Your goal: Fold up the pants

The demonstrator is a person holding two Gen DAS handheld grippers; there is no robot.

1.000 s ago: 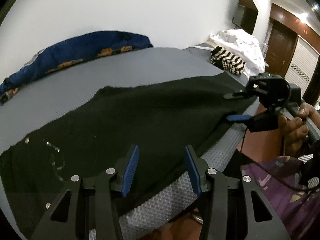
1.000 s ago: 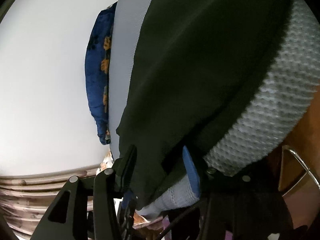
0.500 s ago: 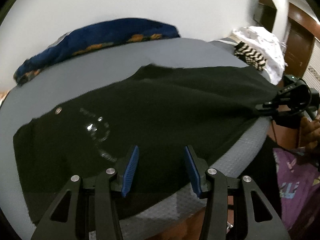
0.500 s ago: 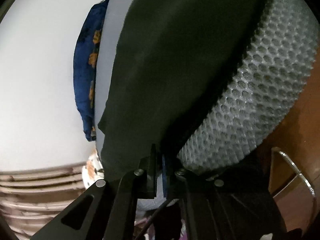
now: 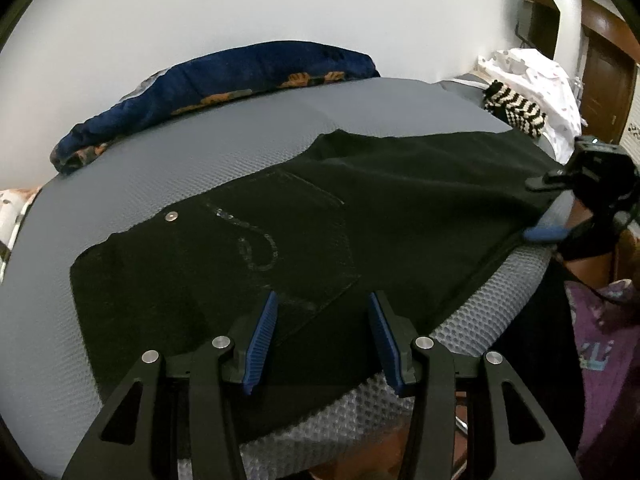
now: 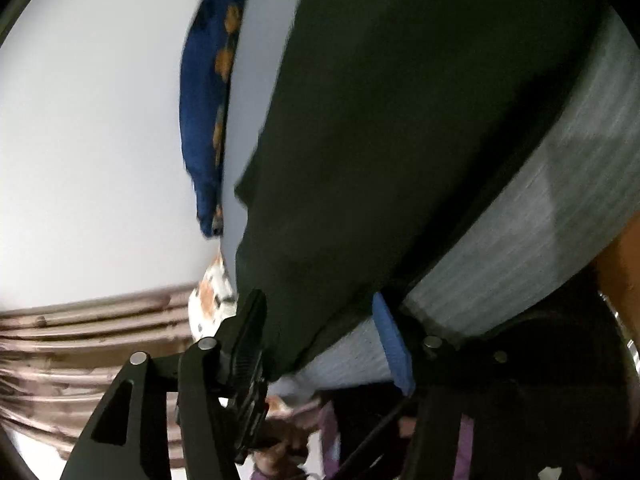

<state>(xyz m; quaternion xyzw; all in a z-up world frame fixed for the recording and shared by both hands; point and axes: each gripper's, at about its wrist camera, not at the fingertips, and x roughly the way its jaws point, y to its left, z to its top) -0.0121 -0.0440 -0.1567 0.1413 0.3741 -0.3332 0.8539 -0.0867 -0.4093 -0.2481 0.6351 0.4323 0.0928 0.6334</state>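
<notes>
Black pants [image 5: 360,208] lie spread flat on a grey textured mattress [image 5: 168,168], waist and back pocket at the near left, legs running to the right edge. My left gripper [image 5: 323,298] hovers open over the pocket near the front edge, and its blue pads are not pressing on the cloth. At the far right my right gripper [image 5: 534,209] straddles the leg end. In the right wrist view the right gripper [image 6: 319,300] has its jaws opening. The pants' hem [image 6: 320,264] hangs between the pads without being pinched.
A dark blue blanket with orange print [image 5: 224,80] lies along the white wall. A black-and-white striped garment [image 5: 516,110] and a white cloth [image 5: 536,76] sit at the far right corner. The person's purple clothing [image 5: 600,340] stands beside the mattress edge. Brown curtains [image 6: 80,340] hang beyond.
The right gripper closed on the leg hem half a second ago and now stands apart again. The left gripper has swung left, from the leg toward the pocket and waist.
</notes>
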